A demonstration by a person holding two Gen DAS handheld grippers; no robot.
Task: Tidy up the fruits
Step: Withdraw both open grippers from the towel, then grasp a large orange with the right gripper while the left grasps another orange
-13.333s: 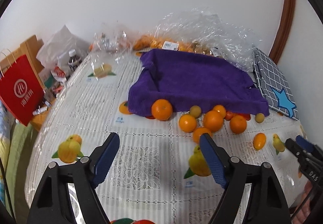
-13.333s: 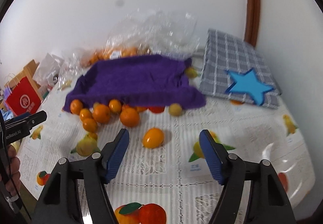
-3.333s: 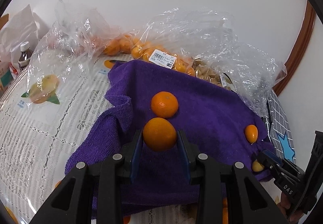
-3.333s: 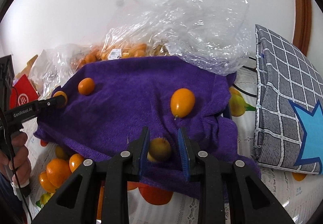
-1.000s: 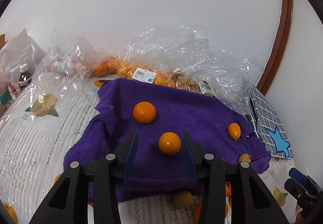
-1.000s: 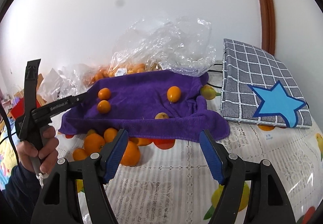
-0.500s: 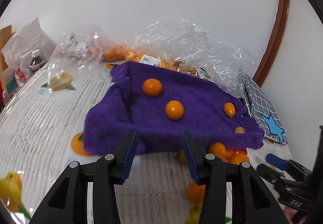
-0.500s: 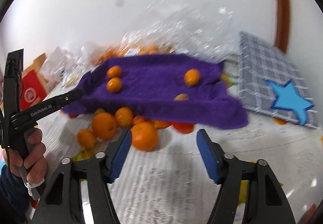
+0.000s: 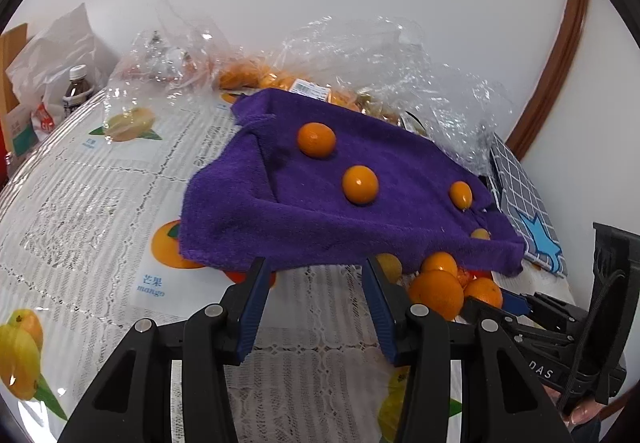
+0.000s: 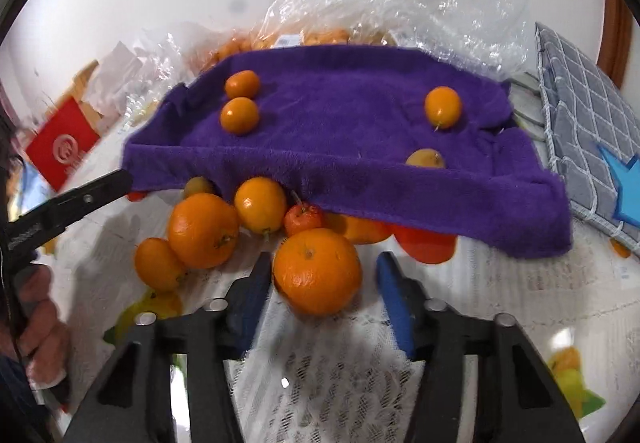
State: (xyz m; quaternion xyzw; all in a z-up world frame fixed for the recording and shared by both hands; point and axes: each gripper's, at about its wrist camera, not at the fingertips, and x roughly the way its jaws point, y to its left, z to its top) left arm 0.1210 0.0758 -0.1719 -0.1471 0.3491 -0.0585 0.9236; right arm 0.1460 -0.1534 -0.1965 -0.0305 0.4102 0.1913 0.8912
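A purple towel (image 9: pixel 320 215) (image 10: pixel 360 131) lies on the table with several small fruits on it, among them two oranges (image 9: pixel 316 139) (image 9: pixel 360 184) and an oval one (image 9: pixel 460 193). More oranges lie loose at its front edge (image 10: pixel 202 229). My right gripper (image 10: pixel 322 279) is open with a large orange (image 10: pixel 317 270) between its fingers on the tablecloth; the fingers do not press it. My left gripper (image 9: pixel 314 283) is open and empty, just in front of the towel's front edge.
Clear plastic bags (image 9: pixel 360 55) with more fruit lie behind the towel. A grey checked bag with a blue star (image 10: pixel 592 115) sits at the right. A red bag (image 10: pixel 60 147) and a bottle (image 9: pixel 76 91) stand at the left. The table has a fruit-print lace cloth (image 9: pixel 100 203).
My right gripper has moved forward and down to the loose oranges, its fingers now either side of the large orange. My left gripper has dropped closer to the towel's front edge.
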